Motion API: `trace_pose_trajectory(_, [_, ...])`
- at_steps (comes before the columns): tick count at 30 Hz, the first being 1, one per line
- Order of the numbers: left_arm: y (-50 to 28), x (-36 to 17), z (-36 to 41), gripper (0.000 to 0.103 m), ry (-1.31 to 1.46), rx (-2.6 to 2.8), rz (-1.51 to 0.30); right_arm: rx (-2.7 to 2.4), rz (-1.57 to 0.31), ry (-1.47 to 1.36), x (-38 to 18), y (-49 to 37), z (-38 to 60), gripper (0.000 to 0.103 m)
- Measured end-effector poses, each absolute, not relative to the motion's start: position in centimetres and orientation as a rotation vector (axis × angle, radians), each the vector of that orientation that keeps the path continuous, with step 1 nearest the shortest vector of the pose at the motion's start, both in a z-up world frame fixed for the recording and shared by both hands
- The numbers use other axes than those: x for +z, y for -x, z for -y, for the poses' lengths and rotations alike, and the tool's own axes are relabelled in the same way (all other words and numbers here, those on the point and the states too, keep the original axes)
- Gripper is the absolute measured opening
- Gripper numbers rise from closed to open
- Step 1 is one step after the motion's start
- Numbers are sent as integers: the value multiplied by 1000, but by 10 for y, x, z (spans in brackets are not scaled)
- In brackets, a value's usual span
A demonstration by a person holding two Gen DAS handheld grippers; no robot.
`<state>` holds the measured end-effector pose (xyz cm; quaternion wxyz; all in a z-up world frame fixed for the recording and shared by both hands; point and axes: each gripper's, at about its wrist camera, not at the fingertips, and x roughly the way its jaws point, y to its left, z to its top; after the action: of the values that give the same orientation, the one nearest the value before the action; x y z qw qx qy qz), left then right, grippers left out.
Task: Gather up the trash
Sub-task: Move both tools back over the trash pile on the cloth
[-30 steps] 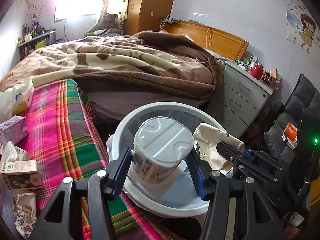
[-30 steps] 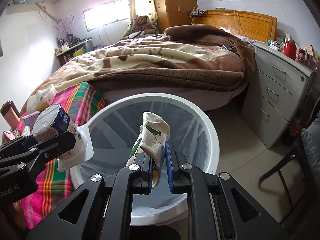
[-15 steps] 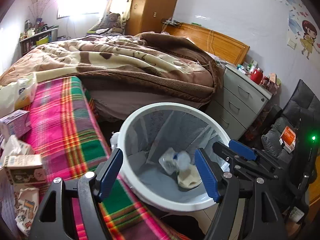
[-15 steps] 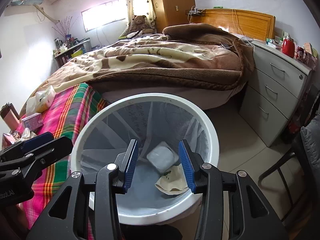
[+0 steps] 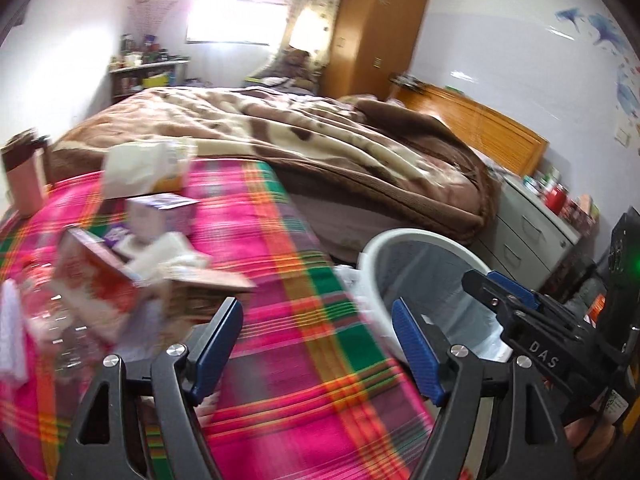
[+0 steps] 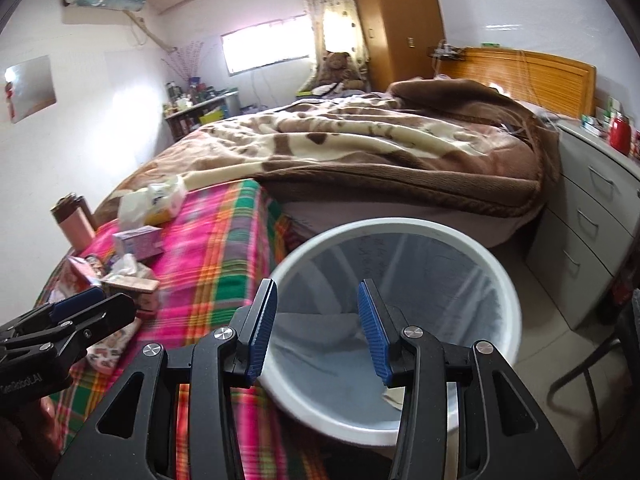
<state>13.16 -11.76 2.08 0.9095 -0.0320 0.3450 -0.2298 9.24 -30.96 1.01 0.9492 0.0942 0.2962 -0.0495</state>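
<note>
My left gripper (image 5: 318, 338) is open and empty over the plaid tablecloth (image 5: 280, 240), left of the white trash bin (image 5: 376, 248). Blurred trash lies on the cloth at the left: a red-and-white carton (image 5: 96, 280), crumpled tissue (image 5: 168, 252), a purple box (image 5: 156, 212) and a tissue pack (image 5: 148, 168). My right gripper (image 6: 316, 328) is open and empty over the bin (image 6: 400, 228). A corner of the dropped wrapper (image 6: 394, 396) shows in the bin. The trash pile also shows in the right wrist view (image 6: 128, 272).
A pink bottle (image 6: 74, 220) stands at the table's far left. A bed with a brown blanket (image 6: 360, 148) lies behind. A grey drawer unit (image 6: 592, 216) with a red jar (image 6: 620, 134) stands right of the bin. A black chair (image 5: 624, 248) is at the far right.
One second ago the left held a cup and the right a wrapper over the bin; both were let go into it. Both grippers have since swung left, the left over the table.
</note>
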Motion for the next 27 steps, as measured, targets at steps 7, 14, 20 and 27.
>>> trace_pose_trajectory(7, [-129,22,60,79,98,-345,-683,14,-608,-164,11,-104,269,45])
trace_pose_trajectory(14, [-125,22,11,81,129,-251,-665,122,-602,-109,16,-115,224,54])
trace_pose_trajectory(20, [-125,18,-23,82,150,-182,-665,203,-615,-61,15,-125,191,57])
trace_pose_trajectory(27, [-128,2,-58,83,164,-107,-699,275,-647,-9,10,-134,160,67])
